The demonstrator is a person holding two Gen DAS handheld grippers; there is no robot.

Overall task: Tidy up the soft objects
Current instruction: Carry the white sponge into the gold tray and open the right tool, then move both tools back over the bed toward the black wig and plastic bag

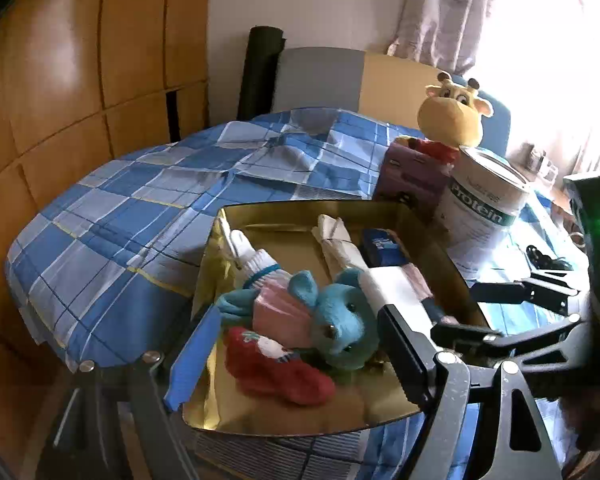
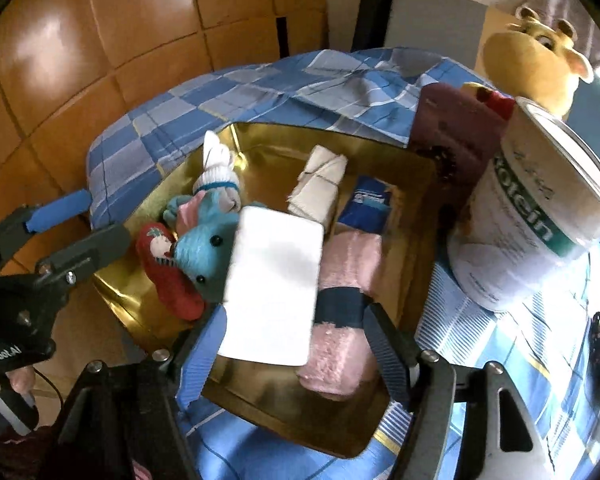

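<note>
A gold tray (image 1: 284,210) (image 2: 404,184) on the bed holds several soft things. A blue plush toy (image 1: 340,316) (image 2: 204,248) lies on a red sock (image 1: 276,368) (image 2: 168,280), with a white sock (image 1: 256,260) (image 2: 216,172) behind them. A cream cloth roll (image 2: 320,184), a blue packet (image 2: 368,200), a white pack (image 2: 276,280) and a pink towel (image 2: 348,264) with a dark band fill the right side. My right gripper (image 2: 296,316) (image 1: 456,310) is open, its fingers either side of the white pack and the towel. My left gripper (image 1: 300,314) (image 2: 84,224) hangs open over the plush and sock.
A yellow giraffe plush (image 1: 452,116) (image 2: 532,64) stands behind a purple box (image 1: 412,176) and a white protein tub (image 1: 484,204) (image 2: 540,216) right of the tray. The blue checked bedcover (image 1: 140,208) stretches left and back. Wooden wardrobe doors (image 1: 80,60) stand beyond.
</note>
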